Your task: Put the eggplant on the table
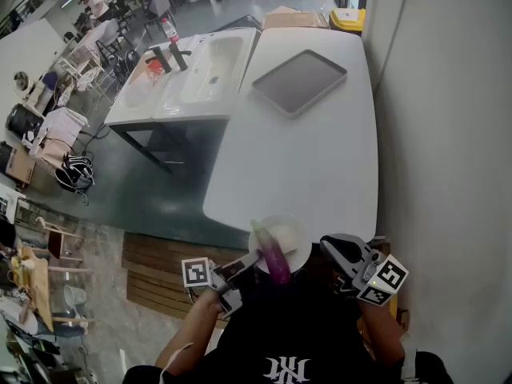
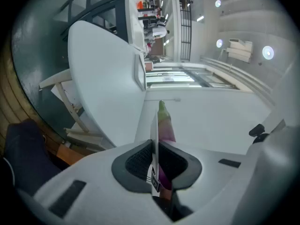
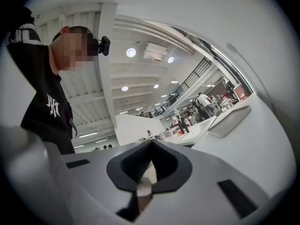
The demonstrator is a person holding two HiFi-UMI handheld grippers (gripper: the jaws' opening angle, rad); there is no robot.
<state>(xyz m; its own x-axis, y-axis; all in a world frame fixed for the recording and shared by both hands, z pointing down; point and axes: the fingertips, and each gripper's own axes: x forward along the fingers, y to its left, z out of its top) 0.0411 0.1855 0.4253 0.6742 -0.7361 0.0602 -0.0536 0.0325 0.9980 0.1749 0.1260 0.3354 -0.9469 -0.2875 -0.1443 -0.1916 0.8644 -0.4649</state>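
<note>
Eggplant (image 1: 272, 256) is not yet on the table (image 1: 320, 150): it is in the grip of the left gripper (image 1: 254, 259), over the white plate (image 1: 293, 232) that stands at the near edge of the table, close to the person's body. I cannot tell if the eggplant touches the plate or is a little above it. So I judge that the picking part is done. What is left is to carry the eggplant to a bare part of the table, lower it there and let it go. There is much free surface between the plate and the grey tray (image 1: 300, 80) at the far end. In the left gripper view the jaws are nearly closed and pinch the purple body of the eggplant, and its green tip sticks out forward beyond them. The right gripper (image 1: 336, 250) waits just beside the plate on the right. Its jaws are pressed fully together and nothing is between them.
</note>
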